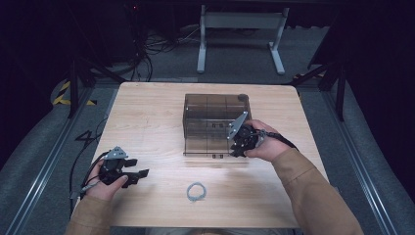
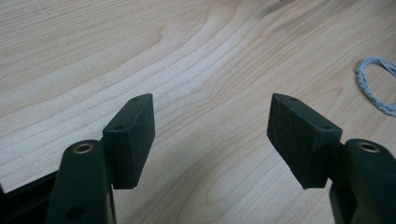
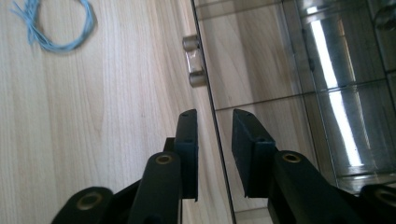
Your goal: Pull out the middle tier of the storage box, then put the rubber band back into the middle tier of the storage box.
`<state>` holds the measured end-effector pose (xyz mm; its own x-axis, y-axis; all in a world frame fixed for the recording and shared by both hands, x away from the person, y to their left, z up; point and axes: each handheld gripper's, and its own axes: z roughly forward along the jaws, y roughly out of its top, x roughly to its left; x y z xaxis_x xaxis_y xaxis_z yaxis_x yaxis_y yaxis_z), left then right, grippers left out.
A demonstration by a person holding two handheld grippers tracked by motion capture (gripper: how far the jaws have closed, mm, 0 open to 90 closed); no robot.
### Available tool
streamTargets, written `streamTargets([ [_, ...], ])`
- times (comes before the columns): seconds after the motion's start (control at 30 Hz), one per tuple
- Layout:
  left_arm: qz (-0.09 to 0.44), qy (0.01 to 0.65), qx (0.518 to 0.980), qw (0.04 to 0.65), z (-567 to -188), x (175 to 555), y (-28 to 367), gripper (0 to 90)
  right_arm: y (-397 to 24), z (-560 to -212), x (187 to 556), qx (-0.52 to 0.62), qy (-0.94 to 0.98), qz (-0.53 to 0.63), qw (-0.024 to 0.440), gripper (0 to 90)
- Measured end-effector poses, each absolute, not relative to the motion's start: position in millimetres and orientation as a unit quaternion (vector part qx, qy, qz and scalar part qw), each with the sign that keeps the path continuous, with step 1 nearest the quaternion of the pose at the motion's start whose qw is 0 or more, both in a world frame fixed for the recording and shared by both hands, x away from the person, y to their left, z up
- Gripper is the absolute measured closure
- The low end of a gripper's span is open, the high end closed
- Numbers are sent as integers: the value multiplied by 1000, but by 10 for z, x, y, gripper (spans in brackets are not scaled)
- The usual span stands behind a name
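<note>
A person sits at a light wood table (image 1: pixel 147 112) w/ a two-jaw gripper in each hand. At centre stands a smoky see-through box (image 1: pixel 215 122) w/ inner dividers. The right gripper (image 1: pixel 239 147) is at the box's front right corner; in the right gripper view its jaws straddle the thin front panel (image 3: pixel 219 140), one pad each side, part open, a slim gap showing, so not pinching it. A small metal latch (image 3: pixel 195 60) sits further along that panel's edge. The panel looks upright & closed against the box, so the opening or shutting work seems barely begun or just let go; can't tell which.

The left gripper (image 1: pixel 131 174) rests low on the table near the front left edge, well apart from the box, jaws wide open, nothing between them, bare wood under. A small loop of pale blue cord (image 1: pixel 196 192) lies near the front edge, between the two hands, untouched.

Room: dark, grey carpet, floor rails either side, cables at left, white legs of another desk (image 1: pixel 240 44) beyond.
</note>
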<state>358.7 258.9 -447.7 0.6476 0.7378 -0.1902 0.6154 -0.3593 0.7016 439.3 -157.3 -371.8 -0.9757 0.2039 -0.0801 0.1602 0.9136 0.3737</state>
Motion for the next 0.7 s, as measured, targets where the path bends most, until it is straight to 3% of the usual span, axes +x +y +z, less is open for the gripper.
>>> streamTargets([
  [0.7,78,412,822,387,-4471,3590,2578,334,-1387,-3599,4135,112,965,229,60,644],
])
